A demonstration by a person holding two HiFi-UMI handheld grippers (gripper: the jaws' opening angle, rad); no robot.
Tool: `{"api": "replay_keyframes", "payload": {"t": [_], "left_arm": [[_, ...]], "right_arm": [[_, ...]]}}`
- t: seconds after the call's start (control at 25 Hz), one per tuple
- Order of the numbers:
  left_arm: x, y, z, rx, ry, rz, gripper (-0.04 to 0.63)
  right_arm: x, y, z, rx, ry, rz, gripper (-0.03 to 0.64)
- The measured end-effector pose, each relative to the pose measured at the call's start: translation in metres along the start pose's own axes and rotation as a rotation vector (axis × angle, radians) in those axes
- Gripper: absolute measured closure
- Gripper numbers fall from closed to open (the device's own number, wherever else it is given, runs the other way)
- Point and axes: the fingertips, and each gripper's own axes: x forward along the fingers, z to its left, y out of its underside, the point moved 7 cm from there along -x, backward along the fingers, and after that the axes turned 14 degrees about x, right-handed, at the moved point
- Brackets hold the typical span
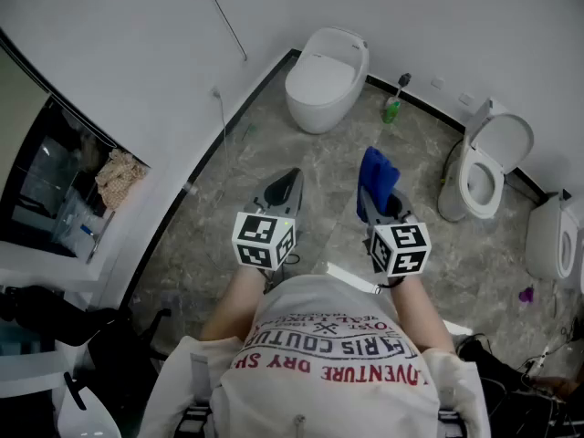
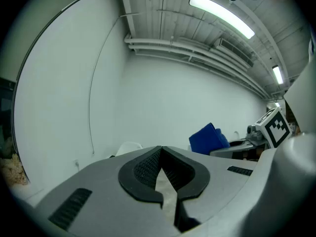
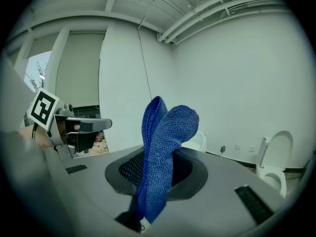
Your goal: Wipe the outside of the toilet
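The right gripper [image 3: 159, 158] pinched a blue cloth [image 3: 167, 127] standing up between its jaws; the left gripper [image 2: 162, 154] was pressed together, empty. The closed toilet [image 1: 325, 73] sat upper centre, well apart; best to step close, then press the cloth's broad face against it.

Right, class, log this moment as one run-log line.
left gripper: shut, empty | right gripper: shut on blue terry cloth | white closed-lid ceramic toilet: ahead, cloth not touching it
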Motion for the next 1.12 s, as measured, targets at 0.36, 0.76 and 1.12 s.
{"api": "replay_keyframes", "payload": {"t": [0.36,0.76,1.12], "left_arm": [[0.0,0.005,0.009,-0.008,0.005,0.003,0.589],[-0.009,0.024,0.037,-0.025,0.014,0.026,0.588],[0.003,0.054,0.079,-0.039,0.02,0.082,0.588]], "right_arm": [[0.006,0.005,0.005,0.004,0.008,0.009,0.541],[0.032,0.016,0.016,0.081,0.04,0.022,0.541],[0.083,0.022,0.026,0.107,0.05,0.029,0.541]]}}
